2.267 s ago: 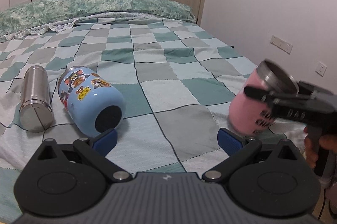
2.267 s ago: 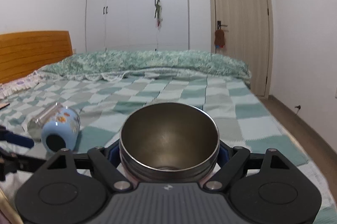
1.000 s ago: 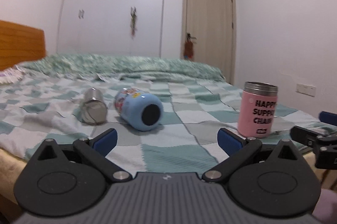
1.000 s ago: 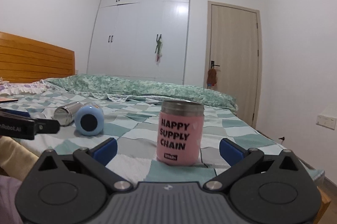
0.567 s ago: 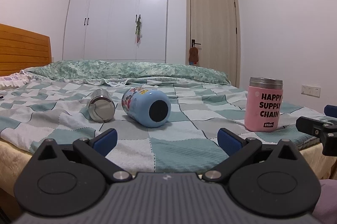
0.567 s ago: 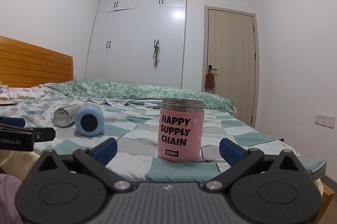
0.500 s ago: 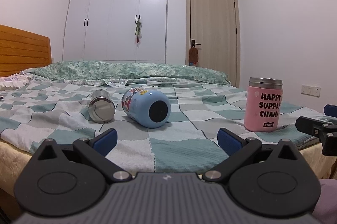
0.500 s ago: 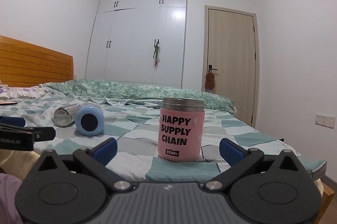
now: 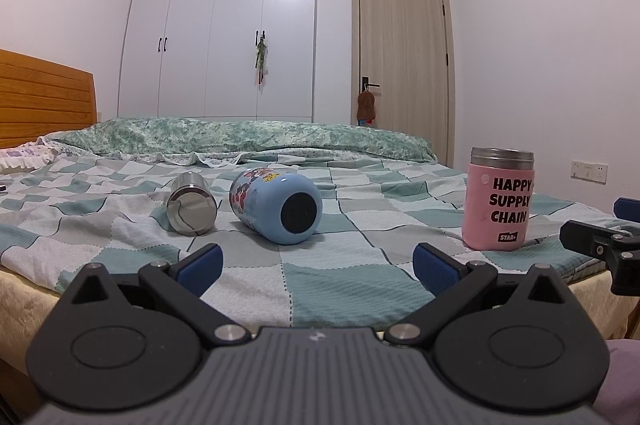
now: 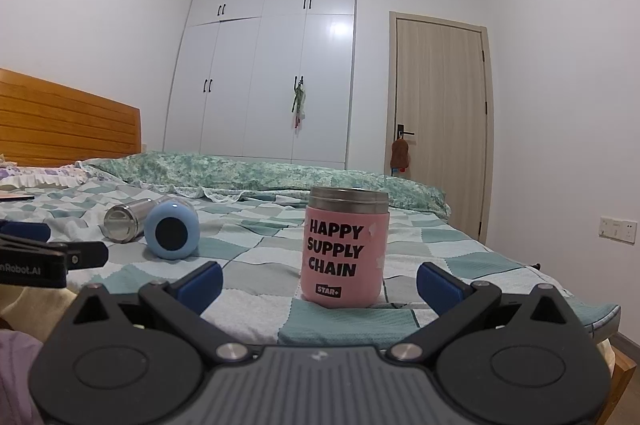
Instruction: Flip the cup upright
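Here the pink cylindrical cup with a bare steel rim and black "HAPPY SUPPLY CHAIN" lettering [image 10: 345,246] stands upright on the bed, mouth up, near the foot-end edge. A small black "STAR+" label sits low on its side, and a few pale scuffs show in the pink coating. It rests on the green, grey and white checked quilt [image 10: 256,245] just beyond the right gripper [image 10: 319,283], whose blue-padded fingers [image 10: 199,281] are spread wide to either side of the cup without touching it and grip nothing.

The quilt covers a bed with an orange wooden headboard [image 10: 68,123] and a long green floral pillow [image 10: 256,177] across the far end. Behind stand a white built-in wardrobe with black handles [image 10: 268,73] and a pale wooden door [image 10: 440,121] with a small brown thing hanging from its handle; a white wall socket [image 10: 618,229] sits on the right wall.

To the left of the cup, well apart from it, a light blue cartoon-printed bottle [image 9: 276,206] lies on its side with its dark round base toward the cameras, and a plain steel flask [image 9: 191,203] lies just beside it. The left gripper [image 9: 318,263] is held off the bed's edge, its fingers likewise wide apart and empty, with nothing between them and the blue bottle
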`<state>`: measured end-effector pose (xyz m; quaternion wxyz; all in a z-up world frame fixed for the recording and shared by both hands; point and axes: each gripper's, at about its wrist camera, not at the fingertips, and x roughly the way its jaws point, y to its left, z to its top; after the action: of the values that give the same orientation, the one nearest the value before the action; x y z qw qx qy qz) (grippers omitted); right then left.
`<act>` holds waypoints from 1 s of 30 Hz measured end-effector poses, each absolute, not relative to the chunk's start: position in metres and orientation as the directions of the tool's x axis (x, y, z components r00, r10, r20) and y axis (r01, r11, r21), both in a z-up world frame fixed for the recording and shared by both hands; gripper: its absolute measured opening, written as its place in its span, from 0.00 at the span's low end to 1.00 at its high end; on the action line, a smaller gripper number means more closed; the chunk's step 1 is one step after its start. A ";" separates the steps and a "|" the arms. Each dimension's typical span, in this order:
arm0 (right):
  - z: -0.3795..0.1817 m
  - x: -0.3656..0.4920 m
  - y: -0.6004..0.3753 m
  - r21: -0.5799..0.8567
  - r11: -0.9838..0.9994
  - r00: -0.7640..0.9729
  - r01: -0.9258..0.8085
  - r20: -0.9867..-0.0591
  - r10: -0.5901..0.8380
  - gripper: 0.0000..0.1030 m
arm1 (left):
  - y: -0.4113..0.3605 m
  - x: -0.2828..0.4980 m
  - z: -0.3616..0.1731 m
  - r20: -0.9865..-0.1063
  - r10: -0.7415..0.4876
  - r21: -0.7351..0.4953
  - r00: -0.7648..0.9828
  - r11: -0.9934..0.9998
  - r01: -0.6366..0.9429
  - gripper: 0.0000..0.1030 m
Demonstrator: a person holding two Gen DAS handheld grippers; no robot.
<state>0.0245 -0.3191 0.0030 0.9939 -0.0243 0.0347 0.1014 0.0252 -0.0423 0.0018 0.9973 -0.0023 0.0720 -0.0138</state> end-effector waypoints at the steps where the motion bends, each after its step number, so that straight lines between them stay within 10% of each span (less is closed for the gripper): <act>1: 0.003 0.024 -0.319 -0.041 0.978 0.977 -0.203 -0.073 0.200 1.00 | -0.043 0.025 0.002 -0.143 -0.027 -0.006 0.989 1.000 0.027 1.00; 30: 0.002 0.024 -0.319 -0.042 0.978 0.977 -0.203 -0.072 0.200 1.00 | -0.045 0.024 0.005 -0.136 -0.030 -0.005 0.990 1.000 0.030 1.00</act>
<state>0.0244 -0.3187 0.0024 0.9940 -0.0243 0.0335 0.1012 0.0236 -0.0454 0.0047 0.9976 -0.0015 0.0681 -0.0151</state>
